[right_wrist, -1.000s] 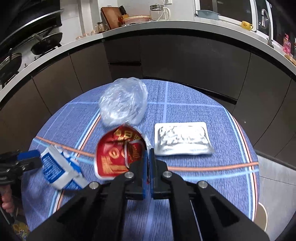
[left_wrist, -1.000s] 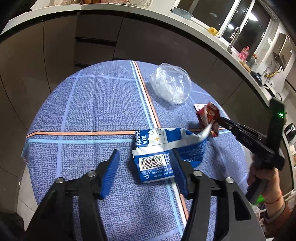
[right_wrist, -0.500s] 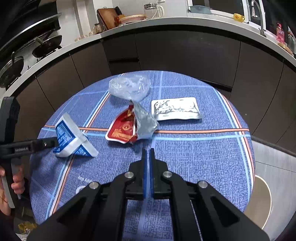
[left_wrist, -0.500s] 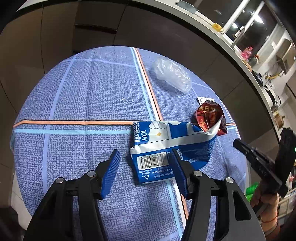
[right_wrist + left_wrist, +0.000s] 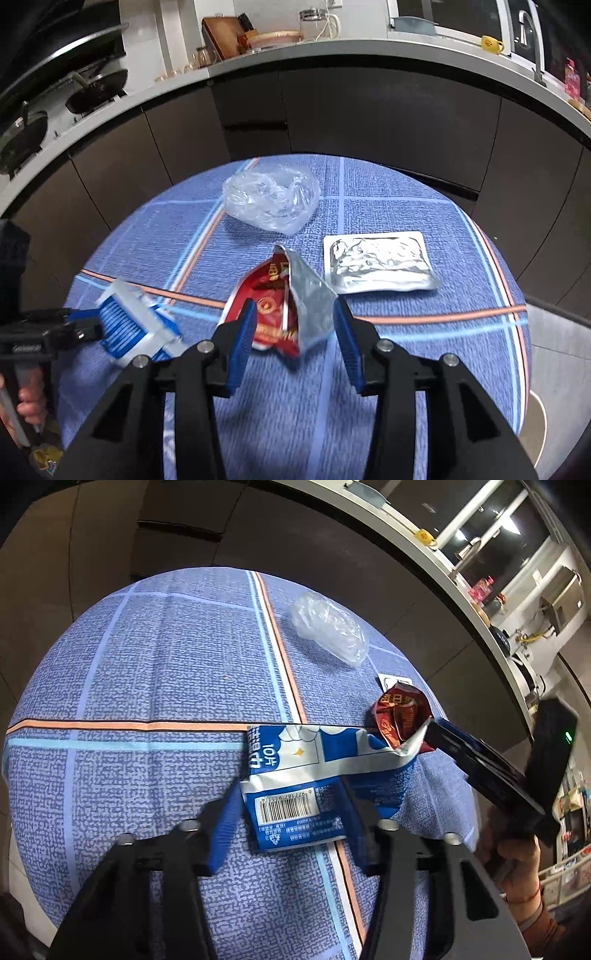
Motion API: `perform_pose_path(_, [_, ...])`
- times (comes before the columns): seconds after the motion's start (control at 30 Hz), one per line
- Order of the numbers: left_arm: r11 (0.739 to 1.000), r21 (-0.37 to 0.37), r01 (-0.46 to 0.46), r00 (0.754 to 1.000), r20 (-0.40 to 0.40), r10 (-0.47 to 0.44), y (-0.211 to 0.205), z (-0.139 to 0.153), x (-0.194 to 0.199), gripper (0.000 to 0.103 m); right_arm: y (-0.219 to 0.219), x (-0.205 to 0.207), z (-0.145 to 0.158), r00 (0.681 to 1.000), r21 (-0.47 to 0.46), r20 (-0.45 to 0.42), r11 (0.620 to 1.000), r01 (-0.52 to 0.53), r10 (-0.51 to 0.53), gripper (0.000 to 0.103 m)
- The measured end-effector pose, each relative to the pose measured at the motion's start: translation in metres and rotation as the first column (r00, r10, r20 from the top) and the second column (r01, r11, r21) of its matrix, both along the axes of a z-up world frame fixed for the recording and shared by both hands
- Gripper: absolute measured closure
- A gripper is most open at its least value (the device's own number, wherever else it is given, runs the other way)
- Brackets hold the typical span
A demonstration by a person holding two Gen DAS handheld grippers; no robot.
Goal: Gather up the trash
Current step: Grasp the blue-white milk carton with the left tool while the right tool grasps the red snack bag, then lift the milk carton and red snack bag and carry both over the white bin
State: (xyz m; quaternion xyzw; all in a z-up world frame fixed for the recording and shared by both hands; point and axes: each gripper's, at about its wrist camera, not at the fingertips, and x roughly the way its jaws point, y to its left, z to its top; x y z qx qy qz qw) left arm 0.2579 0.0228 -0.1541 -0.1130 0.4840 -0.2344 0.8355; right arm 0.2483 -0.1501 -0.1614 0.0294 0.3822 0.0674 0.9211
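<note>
**Claws both spread over trash on the desk**

Left claw (image 5: 291,805) is released, jaws wide, straddling the near end of the flattened blue-and-white carton (image 5: 295,775). The carton lies flat on the blue plaid cloth of the desk (image 5: 147,664), barcode end towards the left wrist camera. Whether the blue fingers (image 5: 221,823) touch it cannot be told; both frames are slightly motion-blurred.

Right claw (image 5: 291,328) is also released, jaws apart on either side of the torn red snack wrapper (image 5: 273,306), whose silver inner flap stands up. No visible clamp on it. In the left wrist view the right claw looks like a closed dark wedge next to the wrapper, but that is an edge-on angle; the right wrist view shows the gap.

In the left wrist view the carton's far end meets the red wrapper, so the two pieces sit touching or just beside each other. That puts the claws close together, each at the edge of the other's camera view.

Other trash on the desk:
- crumpled clear plastic bag (image 5: 271,201), beyond the wrapper, apart from it
- flat silver foil pouch (image 5: 380,262), just right of the wrapper, not touching

Behind the desk: dark cabinet fronts, and a grey kitchen counter (image 5: 369,48) carrying a yellow mug (image 5: 491,43), with pans (image 5: 99,86) on the hob to the left.
</note>
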Motion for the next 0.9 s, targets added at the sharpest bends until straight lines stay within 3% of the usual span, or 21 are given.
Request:
perform_pose_path(0.03, [1.0,0.014,0.01,1.0,0.005,-0.01,-0.003,0.0,-0.001,0.077,0.001,0.006,-0.005,1.0,-0.004,-0.02,1.0,0.002,-0.003,0.063])
perform_pose_path(0.07, [1.0,0.023,0.02,1.0,0.009,-0.02,-0.006,0.0,-0.001,0.099,0.001,0.008,-0.008,0.999,0.002,-0.034,1.0,0.0,0.0,0.082])
perform_pose_path(0.13, [0.999,0.028,0.037,0.999,0.016,-0.038,-0.01,0.001,-0.004,0.099,0.0,0.01,-0.014,0.998,0.01,-0.06,1.0,0.001,0.0,0.097])
perform_pose_path(0.17, [0.998,0.036,0.043,0.999,0.028,-0.044,-0.013,0.002,-0.006,0.099,-0.001,0.008,-0.015,0.998,0.022,-0.066,1.0,0.001,0.001,0.099])
perform_pose_path(0.33, [0.997,0.052,0.051,0.994,0.095,-0.056,-0.021,0.019,-0.021,0.1,-0.007,-0.014,-0.009,0.999,0.027,-0.037,1.0,0.015,-0.014,0.099])
perform_pose_path(0.6, [0.999,0.044,0.028,0.982,0.187,-0.035,-0.017,0.056,-0.044,0.1,-0.027,-0.055,0.025,0.997,0.064,0.046,0.996,0.056,-0.059,0.099])
perform_pose_path(0.9, [0.995,0.1,0.029,0.953,0.297,-0.057,-0.029,0.094,-0.081,0.101,-0.044,-0.099,0.062,0.987,0.092,0.141,0.993,0.071,-0.084,0.099])
